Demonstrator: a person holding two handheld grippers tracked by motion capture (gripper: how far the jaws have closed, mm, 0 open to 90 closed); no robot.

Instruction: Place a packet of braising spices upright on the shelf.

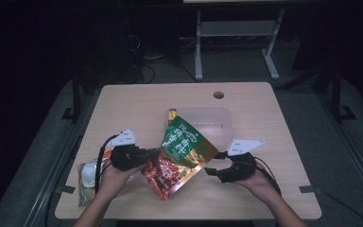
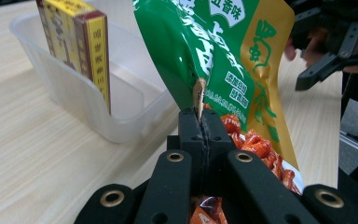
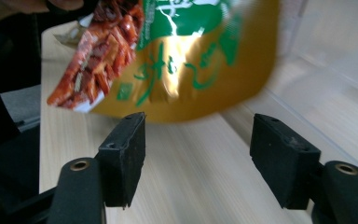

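Left claw point(image 2: 200, 128) is pressed together on the edge of the green-and-gold snack bag point(image 1: 182, 153), pinching a fold of the film between its pads; in the high view that claw point(image 1: 157, 153) sits at the bag's left side, with the bag lifted off the tabletop point(image 1: 137, 101) and tilted. The bag's long axis runs diagonally, red-printed end low and toward the person, green end up and pointing at the clear bin point(image 1: 212, 124). The bin lies just beyond the bag, away from the person, and the bag's top corner already overlaps its near-left rim in the high view. A yellow box point(image 2: 81, 46) stands upright at one end of the bin, so the free room is the rest of the bin. Right claw point(image 1: 210, 171) is spread and holds nothing; in its own view the jaws stand wide apart with the bag point(image 3: 182, 56) ahead of and above them, not touching. It is near the bag's lower right edge, between bag and the person's side of the tabletop. My read: the left does the carry, and the move is forward and slightly right from that claw into the bin; the right is nearer the bin's open part and could steady the bag's free edge. A second pouch point(image 1: 87, 177) lies flat under the left hand point(image 1: 116, 177), well apart from the bin.
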